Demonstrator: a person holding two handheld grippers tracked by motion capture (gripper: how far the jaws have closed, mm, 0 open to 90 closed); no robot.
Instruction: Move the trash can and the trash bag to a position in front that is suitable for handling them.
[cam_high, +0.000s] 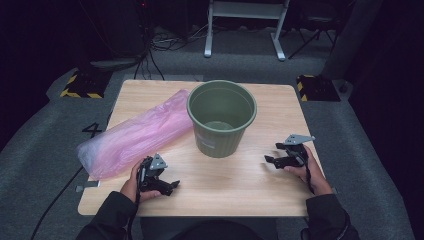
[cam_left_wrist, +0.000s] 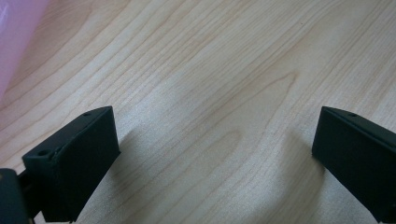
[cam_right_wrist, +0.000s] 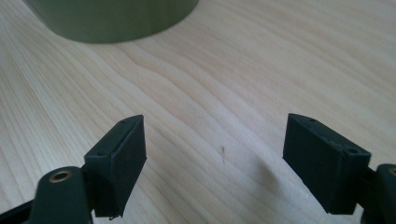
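An olive-green plastic bucket (cam_high: 220, 120) stands upright and empty in the middle of the light wooden table (cam_high: 240, 177). A pink translucent plastic bag (cam_high: 134, 136) lies stretched out on the table to its left. My left gripper (cam_high: 171, 187) rests near the front left edge, just right of the bag's near end, with its jaws wide apart. In the left gripper view that gripper (cam_left_wrist: 214, 122) is open over bare wood, and the bag (cam_left_wrist: 14, 37) shows in the top left corner. My right gripper (cam_high: 271, 153) sits to the right of the bucket, pointing toward it. In the right gripper view it (cam_right_wrist: 213, 126) is open and empty, with the bucket's base (cam_right_wrist: 112, 18) ahead.
Grey carpet surrounds the table. Two yellow-and-black striped blocks (cam_high: 80, 85) (cam_high: 317, 87) lie on the floor at the far corners. A white frame's legs (cam_high: 245, 30) and loose cables (cam_high: 160, 45) lie behind. Bare wood lies between the two grippers in front of the bucket.
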